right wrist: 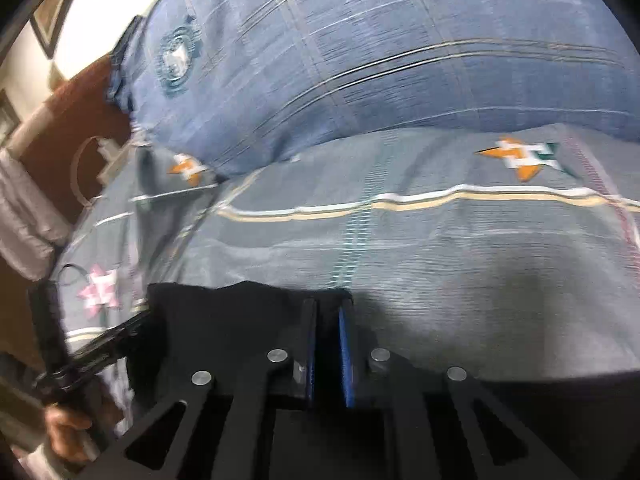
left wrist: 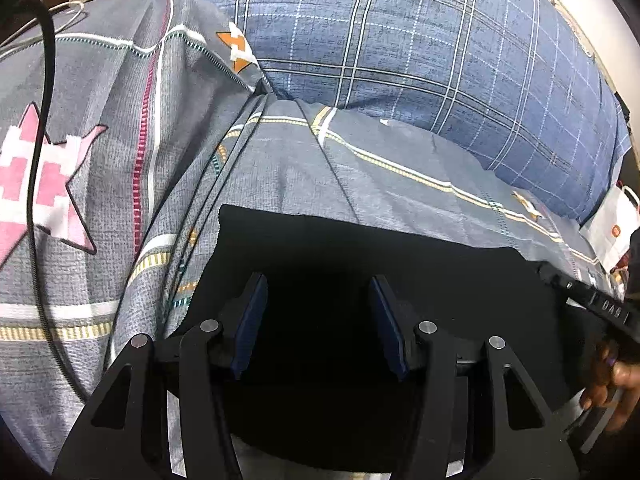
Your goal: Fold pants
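Observation:
The black pants (left wrist: 360,264) lie folded on the grey patterned bedsheet (left wrist: 400,184). My left gripper (left wrist: 318,284) is open, its blue pads (left wrist: 252,320) apart just above the dark cloth, holding nothing. In the right wrist view my right gripper (right wrist: 329,310) is nearly shut, its blue pads (right wrist: 346,348) pinching the right corner of the black pants (right wrist: 224,320). The other gripper (right wrist: 92,352) and the hand holding it show at the lower left of that view. The right wrist view is motion-blurred.
A big blue plaid pillow (left wrist: 420,40) lies across the far side of the bed, also in the right wrist view (right wrist: 380,48). A grey pillow with a pink star (left wrist: 60,160) and a black cable (left wrist: 44,80) are at the left. A white bag (left wrist: 612,228) is at the right.

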Available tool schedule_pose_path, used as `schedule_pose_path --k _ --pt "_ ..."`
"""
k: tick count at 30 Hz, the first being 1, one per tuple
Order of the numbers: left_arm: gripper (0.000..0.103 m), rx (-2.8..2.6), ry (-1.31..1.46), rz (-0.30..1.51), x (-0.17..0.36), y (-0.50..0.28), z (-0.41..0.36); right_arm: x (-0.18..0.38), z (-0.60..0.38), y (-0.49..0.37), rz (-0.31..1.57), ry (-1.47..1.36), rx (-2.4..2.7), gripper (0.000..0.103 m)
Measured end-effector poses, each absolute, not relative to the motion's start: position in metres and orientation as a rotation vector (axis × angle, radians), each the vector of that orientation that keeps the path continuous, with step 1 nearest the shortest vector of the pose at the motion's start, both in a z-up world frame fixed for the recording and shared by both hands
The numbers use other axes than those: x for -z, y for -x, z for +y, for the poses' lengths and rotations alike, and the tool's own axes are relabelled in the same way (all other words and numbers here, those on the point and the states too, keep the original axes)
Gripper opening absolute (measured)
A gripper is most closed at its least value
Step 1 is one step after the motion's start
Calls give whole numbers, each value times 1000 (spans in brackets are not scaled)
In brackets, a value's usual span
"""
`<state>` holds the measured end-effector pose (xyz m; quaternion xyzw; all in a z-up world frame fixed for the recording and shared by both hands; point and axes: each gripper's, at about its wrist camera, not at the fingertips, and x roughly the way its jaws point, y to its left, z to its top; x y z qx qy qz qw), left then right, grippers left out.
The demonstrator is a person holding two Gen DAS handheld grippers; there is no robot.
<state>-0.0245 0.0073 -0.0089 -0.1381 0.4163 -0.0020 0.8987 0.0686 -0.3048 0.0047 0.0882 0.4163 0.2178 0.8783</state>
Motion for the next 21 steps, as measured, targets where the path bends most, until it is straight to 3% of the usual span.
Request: schedule_pose_path --k 12,21 --pt "54 50 262 813 -18 26 -6 -47 -284 -43 769 -166 -532 12" --pt "54 -16 259 870 1 4 -4 -4 -201 -49 827 30 -606 12"
